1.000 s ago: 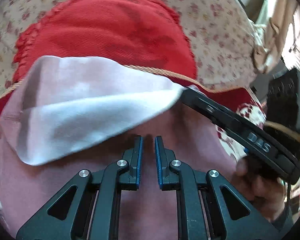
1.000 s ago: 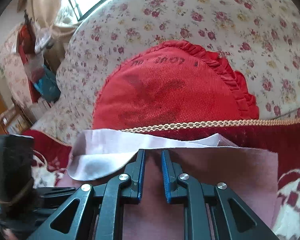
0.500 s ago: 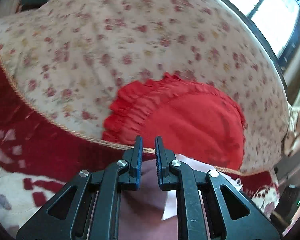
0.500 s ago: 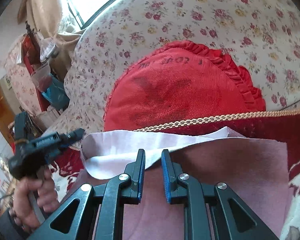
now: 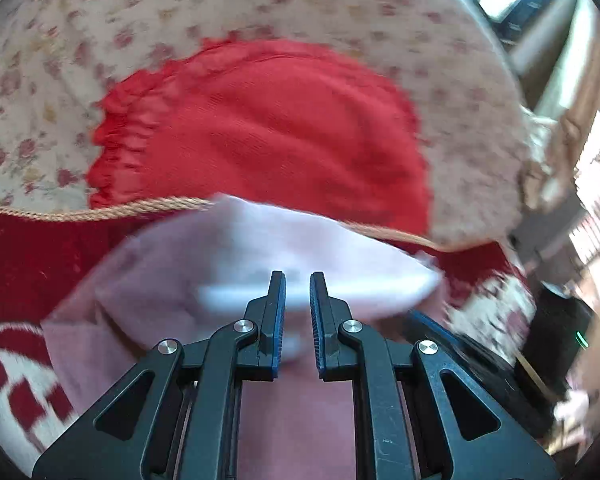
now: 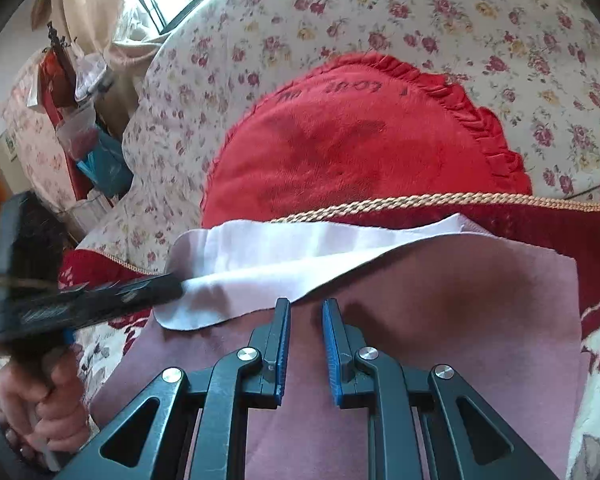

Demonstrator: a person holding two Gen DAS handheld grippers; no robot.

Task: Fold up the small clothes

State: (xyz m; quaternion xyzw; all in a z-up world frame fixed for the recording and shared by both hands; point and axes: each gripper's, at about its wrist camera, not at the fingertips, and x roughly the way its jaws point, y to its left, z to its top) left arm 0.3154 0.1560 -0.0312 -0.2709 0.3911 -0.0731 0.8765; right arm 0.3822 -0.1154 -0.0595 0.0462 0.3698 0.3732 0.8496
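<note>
I take the red cushion point(image 6: 360, 148) as my landmark; it leans on the floral sofa back point(image 6: 480, 20). Far left of it in the right wrist view, the left hand point(image 6: 40, 404) grips the handle of my left gripper point(image 6: 172, 290), blurred, its tip on the left edge of the pale turned-over flap point(image 6: 284, 256). In its own view the left gripper's point(image 5: 298, 280) jaws stand nearly together with a thin gap, over the blurred flap point(image 5: 300, 248); I cannot tell whether any fabric is pinched there. Directly below the cushion, just past the gold cord trim point(image 6: 420, 202), lies the pink cloth point(image 6: 440, 312), spread flat on the dark red patterned seat cover point(image 6: 596, 248), its far edge folded toward me so the lighter underside shows. My right gripper point(image 6: 306, 306) sits below the cushion's middle, over the cloth at the flap's near edge, jaws narrowly parted, with nothing seen between the pads. Right of the cushion the cloth's square corner rests on the seat cover.
</note>
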